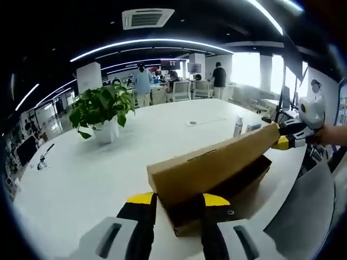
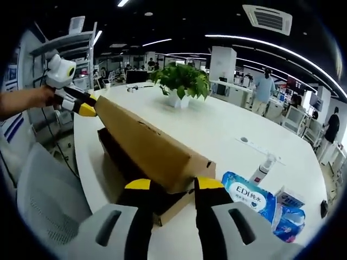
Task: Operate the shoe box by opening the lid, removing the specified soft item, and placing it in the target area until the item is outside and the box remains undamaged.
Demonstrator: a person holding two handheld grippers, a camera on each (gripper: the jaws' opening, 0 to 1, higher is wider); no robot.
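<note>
Brown cardboard shoe box [image 1: 227, 187] sits at the white surface's [image 1: 97, 179] near edge, dark inside, with its plain lid [image 2: 149, 143] lifted and tilted above the base, one end higher.

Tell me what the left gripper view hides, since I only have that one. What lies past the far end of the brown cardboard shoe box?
Observer: A blue plastic wipes packet labelled EDI lies on the white table beside that end.
Operator: Right gripper's hold?
Observer: The right gripper has the end of the raised brown cardboard lid between its jaws.
Operator: Anything else there?
Observer: A small white carton sits against the packet.
</note>
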